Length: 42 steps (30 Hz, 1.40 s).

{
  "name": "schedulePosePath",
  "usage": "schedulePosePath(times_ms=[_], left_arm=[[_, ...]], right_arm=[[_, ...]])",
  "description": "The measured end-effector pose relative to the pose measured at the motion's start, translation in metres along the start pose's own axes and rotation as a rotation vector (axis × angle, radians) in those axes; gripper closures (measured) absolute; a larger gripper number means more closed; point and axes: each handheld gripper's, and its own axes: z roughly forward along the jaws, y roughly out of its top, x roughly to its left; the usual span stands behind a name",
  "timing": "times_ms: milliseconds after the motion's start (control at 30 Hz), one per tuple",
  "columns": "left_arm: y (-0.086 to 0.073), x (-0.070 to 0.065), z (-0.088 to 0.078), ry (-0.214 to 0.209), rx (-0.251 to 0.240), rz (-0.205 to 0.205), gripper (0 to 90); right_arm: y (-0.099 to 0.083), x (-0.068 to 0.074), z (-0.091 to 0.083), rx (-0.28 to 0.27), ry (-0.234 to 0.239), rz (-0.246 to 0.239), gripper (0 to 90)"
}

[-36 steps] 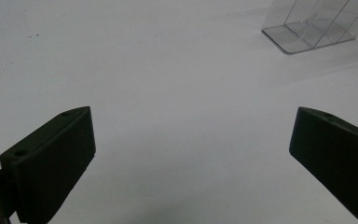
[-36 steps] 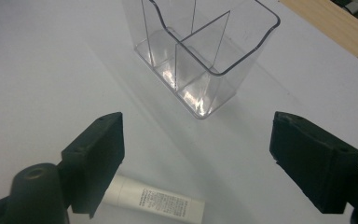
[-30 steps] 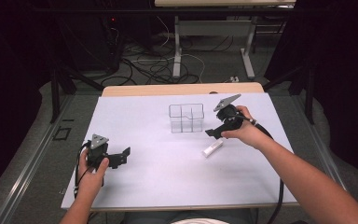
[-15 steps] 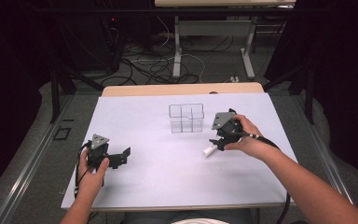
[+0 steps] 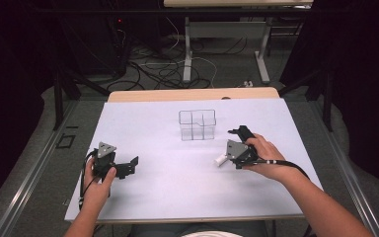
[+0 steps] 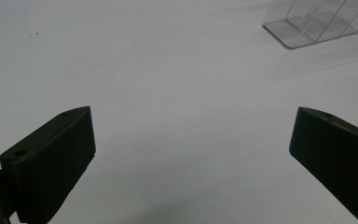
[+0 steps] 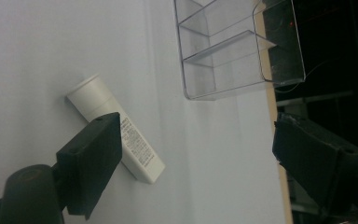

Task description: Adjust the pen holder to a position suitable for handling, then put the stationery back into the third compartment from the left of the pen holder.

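From above, my right gripper hangs wide open beside the white tube lying on the worktop; the left gripper rests open, holding nothing. Up close from the right gripper, one side covers the tube, so closing could push it away.

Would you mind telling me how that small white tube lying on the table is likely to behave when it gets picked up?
The white tube has a round cap and a flattened tail, so it probably rolls little. It looks small and likely light. Its smooth plastic may slip or squash between the right claw pads, which stand wide open beside it.
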Motion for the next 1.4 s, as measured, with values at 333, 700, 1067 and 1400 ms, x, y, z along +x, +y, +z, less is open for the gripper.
schedulePosePath(times_ms=[333, 700, 1067, 1400], left_arm=[[0.000, 0.000, 0.000, 0.000, 0.000, 0.007, 0.1], [-0.001, 0.001, -0.001, 0.003, 0.001, -0.002, 0.1], [-0.001, -0.001, 0.000, 0.001, 0.006, -0.003, 0.1], [-0.002, 0.000, 0.000, 0.002, 0.010, 0.001, 0.1]], right_arm=[[-0.004, 0.011, -0.001, -0.020, 0.047, -0.111, 32.0], [-0.007, 0.025, 0.004, 0.003, 0.071, -0.185, 33.4], [-0.006, 0.032, 0.011, -0.006, 0.083, -0.312, 35.2], [-0.004, 0.037, 0.017, -0.008, 0.088, -0.369, 44.3]])
